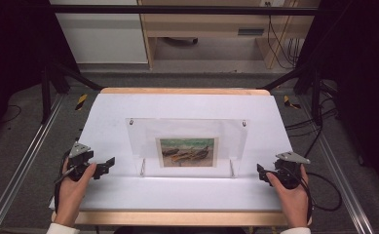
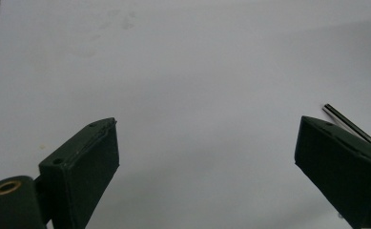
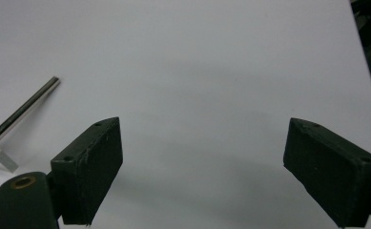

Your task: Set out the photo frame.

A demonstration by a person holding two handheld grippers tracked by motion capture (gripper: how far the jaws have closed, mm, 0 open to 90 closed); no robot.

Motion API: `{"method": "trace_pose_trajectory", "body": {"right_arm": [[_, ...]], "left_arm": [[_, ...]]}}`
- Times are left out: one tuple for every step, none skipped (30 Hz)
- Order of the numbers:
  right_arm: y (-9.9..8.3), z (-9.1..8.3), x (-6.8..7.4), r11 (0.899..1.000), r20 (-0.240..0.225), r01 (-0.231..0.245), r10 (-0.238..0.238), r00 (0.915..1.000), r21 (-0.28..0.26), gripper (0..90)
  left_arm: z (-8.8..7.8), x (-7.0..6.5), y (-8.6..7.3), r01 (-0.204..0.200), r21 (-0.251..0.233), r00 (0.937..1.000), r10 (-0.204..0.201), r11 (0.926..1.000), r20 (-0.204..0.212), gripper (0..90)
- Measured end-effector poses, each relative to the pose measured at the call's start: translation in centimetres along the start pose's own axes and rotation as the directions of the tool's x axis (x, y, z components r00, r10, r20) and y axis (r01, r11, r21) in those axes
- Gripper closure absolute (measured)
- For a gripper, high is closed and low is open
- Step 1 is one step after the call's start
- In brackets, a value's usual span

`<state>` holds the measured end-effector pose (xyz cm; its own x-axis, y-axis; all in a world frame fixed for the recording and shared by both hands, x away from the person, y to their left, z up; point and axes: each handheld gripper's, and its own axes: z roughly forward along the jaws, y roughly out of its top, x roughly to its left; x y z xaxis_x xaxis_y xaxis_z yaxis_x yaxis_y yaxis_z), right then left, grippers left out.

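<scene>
With both the left gripper and right gripper gaping empty at nine and three o'clock of the clear picture frame, an uneven squeeze could probably tip it off its thin legs.

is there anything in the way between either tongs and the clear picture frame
Nothing visible. The left tongs and right tongs sit open on either side of the clear picture frame, with only bare white table surface between each of them and the frame's edges.
</scene>
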<state>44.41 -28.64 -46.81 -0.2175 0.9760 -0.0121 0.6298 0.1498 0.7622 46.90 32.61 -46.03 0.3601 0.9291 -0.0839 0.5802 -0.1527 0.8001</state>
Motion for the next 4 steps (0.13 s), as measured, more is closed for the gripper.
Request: {"method": "trace_pose_trajectory", "body": {"right_arm": [[-0.04, 0.04, 0.01, 1.0, -0.004, -0.001, 0.001, 1.0, 0.011, 13.4], [-0.09, 0.1, 0.07, 1.0, -0.001, -0.002, 0.002, 1.0, 0.026, 13.4], [-0.13, 0.13, 0.08, 0.999, -0.002, -0.003, 0.003, 1.0, 0.036, 13.4], [-0.15, 0.14, 0.03, 0.999, -0.006, 0.001, -0.001, 1.0, 0.038, 13.4]], "left_arm": [[-0.03, -0.01, 0.01, 0.001, 0.002, 1.0, -0.001, 1.0, 0.001, 7.5], [-0.04, -0.01, 0.01, 0.005, 0.006, 1.0, -0.005, 1.0, 0.004, 7.7], [0.01, -0.06, -0.01, 0.013, 0.007, 0.9999, -0.013, 0.9999, 0.007, 7.8], [-0.02, -0.07, -0.01, 0.007, 0.011, 0.9999, -0.007, 0.9999, 0.008, 7.8]]}}
